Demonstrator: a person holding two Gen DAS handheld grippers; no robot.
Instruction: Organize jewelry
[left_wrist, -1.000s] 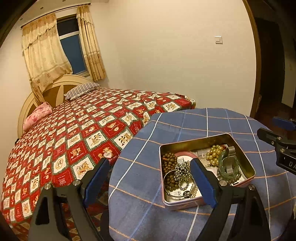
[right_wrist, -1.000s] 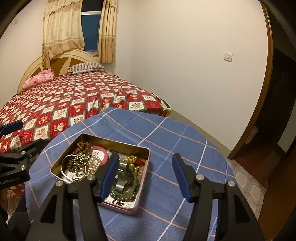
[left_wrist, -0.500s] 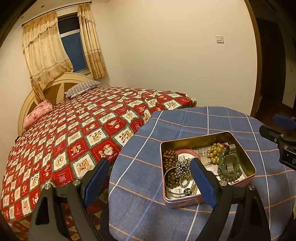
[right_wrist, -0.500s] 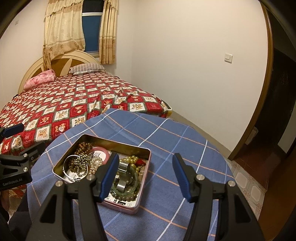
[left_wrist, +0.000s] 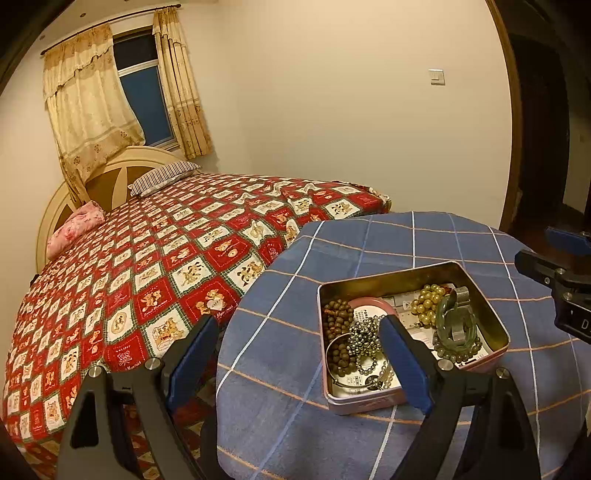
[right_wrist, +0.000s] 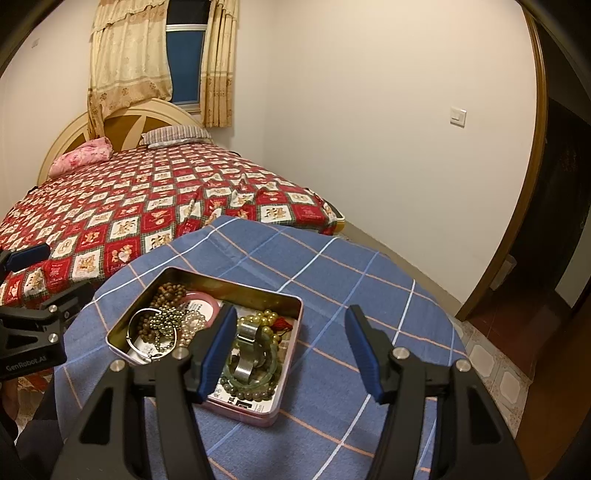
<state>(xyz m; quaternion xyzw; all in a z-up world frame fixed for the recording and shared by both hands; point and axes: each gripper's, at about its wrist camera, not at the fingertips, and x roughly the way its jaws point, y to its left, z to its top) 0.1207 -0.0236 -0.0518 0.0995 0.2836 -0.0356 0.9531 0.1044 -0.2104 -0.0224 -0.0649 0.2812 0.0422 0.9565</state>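
A round table with a blue checked cloth (left_wrist: 303, 424) stands beside a bed with a red patterned cover (left_wrist: 147, 266). On the cloth lies an open pink metal tin (right_wrist: 258, 415) that holds the jewelry: brown bead strings (left_wrist: 334, 317), a silver ball chain (left_wrist: 364, 338), golden beads (left_wrist: 424, 306) and a green jade bangle (right_wrist: 258, 376). The left gripper (left_wrist: 295, 354) and the right gripper (right_wrist: 291, 350) both hover above the table with jaws spread apart, grasping nothing.
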